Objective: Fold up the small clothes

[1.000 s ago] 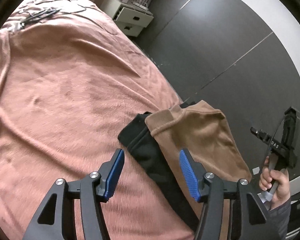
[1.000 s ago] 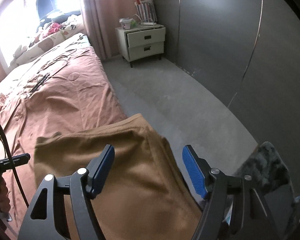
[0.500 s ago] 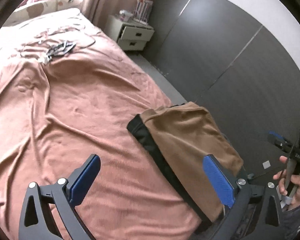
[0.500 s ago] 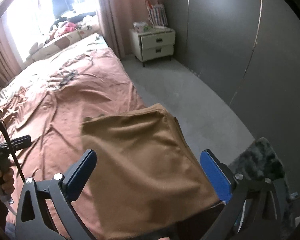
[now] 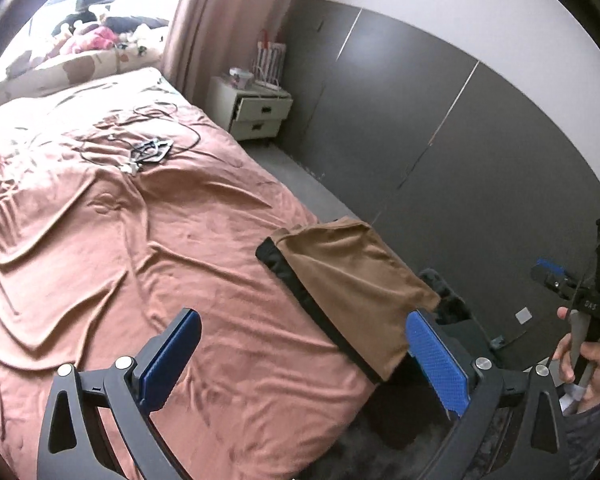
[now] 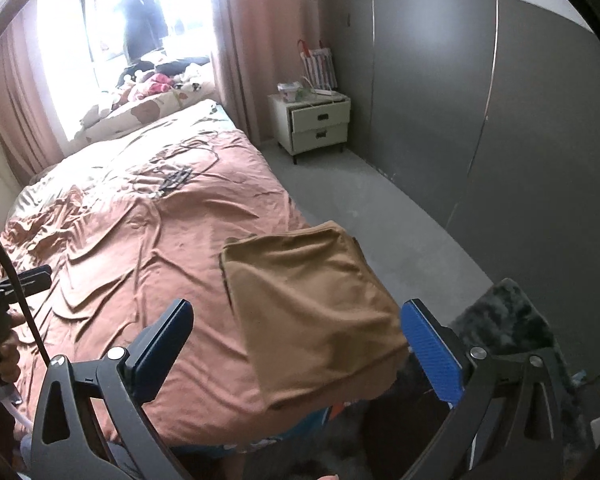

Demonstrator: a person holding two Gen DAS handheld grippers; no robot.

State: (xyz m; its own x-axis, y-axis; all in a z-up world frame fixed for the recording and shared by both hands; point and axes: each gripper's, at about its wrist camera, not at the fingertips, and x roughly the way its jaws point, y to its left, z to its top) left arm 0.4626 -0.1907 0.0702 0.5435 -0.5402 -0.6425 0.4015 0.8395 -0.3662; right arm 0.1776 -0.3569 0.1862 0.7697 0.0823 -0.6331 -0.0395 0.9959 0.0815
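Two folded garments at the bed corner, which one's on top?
The brown garment is on top. The black garment lies beneath it, showing only as a dark strip along the brown one's edge toward the middle of the bed.

Black garment (image 5: pixel 296 280) mostly hidden under tan garment (image 5: pixel 348 280)

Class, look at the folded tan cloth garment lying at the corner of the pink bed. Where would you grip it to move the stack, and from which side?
Grip the folded tan cloth garment at its near edge, where it overhangs the corner of the pink bed, coming from the foot of the bed. That edge hangs free, so a finger could probably slip beneath it; the far edge lies flat on the sheet.
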